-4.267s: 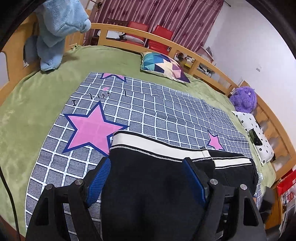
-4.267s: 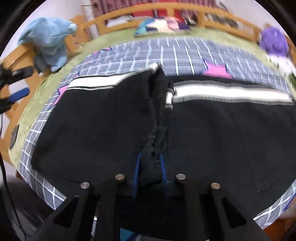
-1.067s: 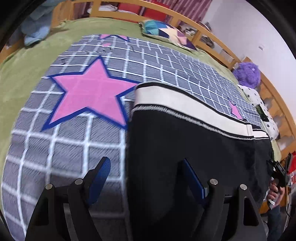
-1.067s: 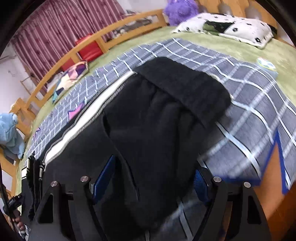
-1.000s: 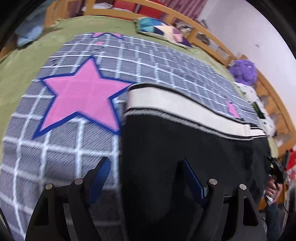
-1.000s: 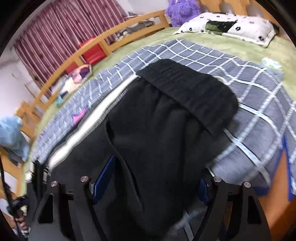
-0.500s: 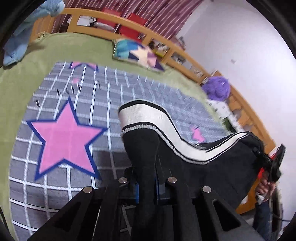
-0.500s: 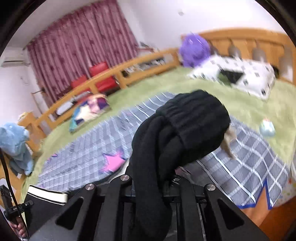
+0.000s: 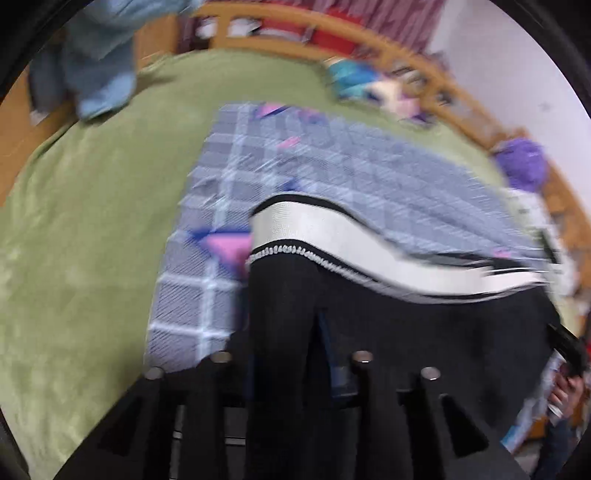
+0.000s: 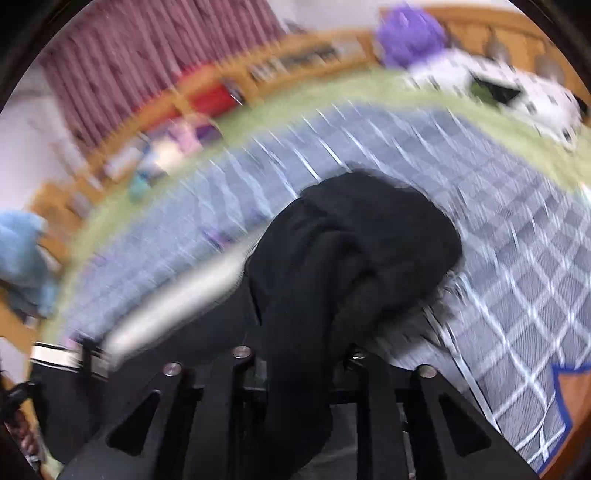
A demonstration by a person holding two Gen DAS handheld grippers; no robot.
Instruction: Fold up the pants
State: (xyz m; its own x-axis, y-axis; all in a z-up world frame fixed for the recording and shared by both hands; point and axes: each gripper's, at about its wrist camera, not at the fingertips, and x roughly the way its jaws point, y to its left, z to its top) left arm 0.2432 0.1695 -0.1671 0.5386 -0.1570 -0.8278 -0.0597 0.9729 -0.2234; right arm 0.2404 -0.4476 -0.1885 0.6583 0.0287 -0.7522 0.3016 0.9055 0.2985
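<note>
The black pants [image 9: 388, 332] have a white side stripe [image 9: 332, 236] and hang lifted over the grey checked blanket [image 9: 369, 177]. My left gripper [image 9: 284, 347] is shut on one end of the pants, near the stripe's end. My right gripper [image 10: 299, 354] is shut on the other end, where bunched black fabric [image 10: 354, 251] covers the fingers. The stripe [image 10: 166, 310] stretches to the left in the right wrist view. Both views are motion-blurred.
The bed has a green cover [image 9: 92, 221] and a wooden rail [image 9: 295, 14]. A blue plush [image 9: 99, 55] sits at the far left, a patterned cushion [image 9: 369, 85] at the back, a purple plush [image 9: 524, 166] and a spotted pillow [image 10: 517, 92] to the right.
Since about a second ago both grippers have shut on the ends of the pants and lifted them off the blanket. Both cameras are now swinging, and the views are blurred.
</note>
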